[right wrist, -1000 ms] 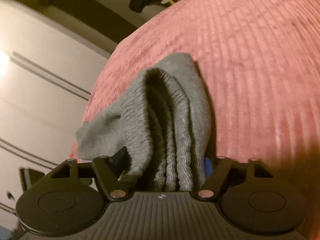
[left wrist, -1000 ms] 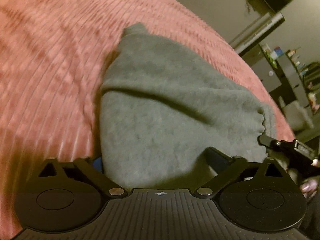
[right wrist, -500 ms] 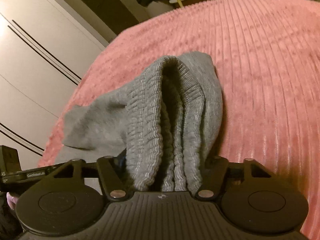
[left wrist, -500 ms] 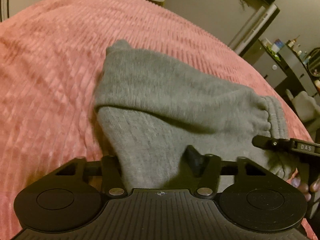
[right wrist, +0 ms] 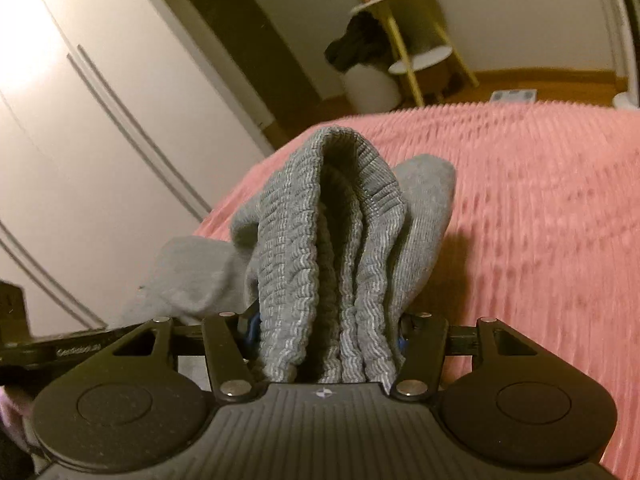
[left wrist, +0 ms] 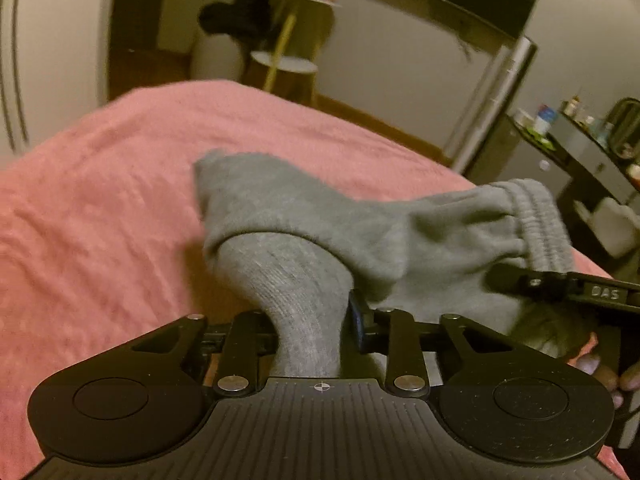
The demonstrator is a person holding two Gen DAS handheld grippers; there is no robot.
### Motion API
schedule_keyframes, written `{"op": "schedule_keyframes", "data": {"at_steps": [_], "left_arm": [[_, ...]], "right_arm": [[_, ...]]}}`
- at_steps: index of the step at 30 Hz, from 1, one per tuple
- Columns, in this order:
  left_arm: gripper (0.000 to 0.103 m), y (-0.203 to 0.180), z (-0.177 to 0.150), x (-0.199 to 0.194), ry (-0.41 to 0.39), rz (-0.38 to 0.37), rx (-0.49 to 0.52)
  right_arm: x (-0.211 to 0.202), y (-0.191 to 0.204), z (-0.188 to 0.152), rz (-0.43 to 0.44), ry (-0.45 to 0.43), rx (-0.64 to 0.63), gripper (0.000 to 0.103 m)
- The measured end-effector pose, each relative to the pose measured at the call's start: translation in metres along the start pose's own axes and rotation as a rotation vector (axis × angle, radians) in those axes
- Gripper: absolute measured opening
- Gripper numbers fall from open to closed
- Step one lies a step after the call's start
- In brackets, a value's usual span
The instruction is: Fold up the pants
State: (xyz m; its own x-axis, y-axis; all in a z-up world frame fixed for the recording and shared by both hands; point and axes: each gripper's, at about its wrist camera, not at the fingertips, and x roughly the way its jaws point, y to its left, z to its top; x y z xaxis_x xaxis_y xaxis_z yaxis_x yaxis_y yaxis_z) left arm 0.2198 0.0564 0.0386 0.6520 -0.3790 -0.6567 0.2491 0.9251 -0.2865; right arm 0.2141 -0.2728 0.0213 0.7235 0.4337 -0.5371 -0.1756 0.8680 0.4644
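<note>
Pants (left wrist: 320, 232) bunched between left fingers (left wrist: 356, 316), clamped; waistband between right fingers (right wrist: 250, 326), clamped. Lifted over bed (left wrist: 100, 200) edge.

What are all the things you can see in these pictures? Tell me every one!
pants: one, grey, bunched and held up over the bed by both grippers
waistband: one, grey ribbed, pinched in the right gripper
blanket: one, pink ribbed, covering the bed
side table: one, yellow-legged, by the far wall
dark clothing: one bundle, black, hanging beside the side table
wardrobe doors: white, beside the bed
shelf with bottles: one, dark, far side of the room
left gripper: one, black, shut on the pants
right gripper: one, black, shut on the waistband
</note>
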Motion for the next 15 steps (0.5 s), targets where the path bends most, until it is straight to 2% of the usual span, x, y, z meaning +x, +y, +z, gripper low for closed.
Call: {"op": "schedule_keyframes", "data": {"at_steps": [1, 2, 4, 7, 9, 11, 12, 13, 15], "left_arm": [[0.055, 0.005, 0.003, 0.001, -0.011, 0.048, -0.016], [0.058, 0.011, 0.004, 0.002, -0.032, 0.111, -0.029], [0.067, 0.023, 0.003, 0.001, -0.078, 0.197, -0.028], [0.069, 0.044, -0.001, 0.008, -0.032, 0.226, -0.052], [0.068, 0.057, -0.007, 0.017, 0.007, 0.251, -0.064], [0.069, 0.062, -0.012, 0.028, 0.039, 0.26, -0.075], [0.069, 0.064, -0.014, 0.033, 0.056, 0.26, -0.09], [0.069, 0.068, -0.018, 0.038, 0.081, 0.265, -0.108], [0.071, 0.068, -0.029, 0.049, 0.135, 0.286, -0.109]], "right_arm": [[0.002, -0.001, 0.002, -0.037, -0.016, 0.003, 0.066], [0.005, -0.003, 0.004, -0.106, -0.024, 0.003, 0.073], [0.007, -0.002, 0.001, -0.25, -0.04, -0.021, 0.078], [0.004, 0.016, -0.02, -0.393, -0.098, -0.192, 0.081], [0.003, 0.026, -0.039, -0.419, -0.125, -0.257, 0.081], [0.003, 0.03, -0.055, -0.4, -0.148, -0.267, 0.081], [0.005, 0.031, -0.061, -0.397, -0.142, -0.268, 0.08], [0.01, 0.029, -0.066, -0.416, -0.117, -0.27, 0.073], [0.026, 0.019, -0.073, -0.486, -0.076, -0.28, 0.072]]}}
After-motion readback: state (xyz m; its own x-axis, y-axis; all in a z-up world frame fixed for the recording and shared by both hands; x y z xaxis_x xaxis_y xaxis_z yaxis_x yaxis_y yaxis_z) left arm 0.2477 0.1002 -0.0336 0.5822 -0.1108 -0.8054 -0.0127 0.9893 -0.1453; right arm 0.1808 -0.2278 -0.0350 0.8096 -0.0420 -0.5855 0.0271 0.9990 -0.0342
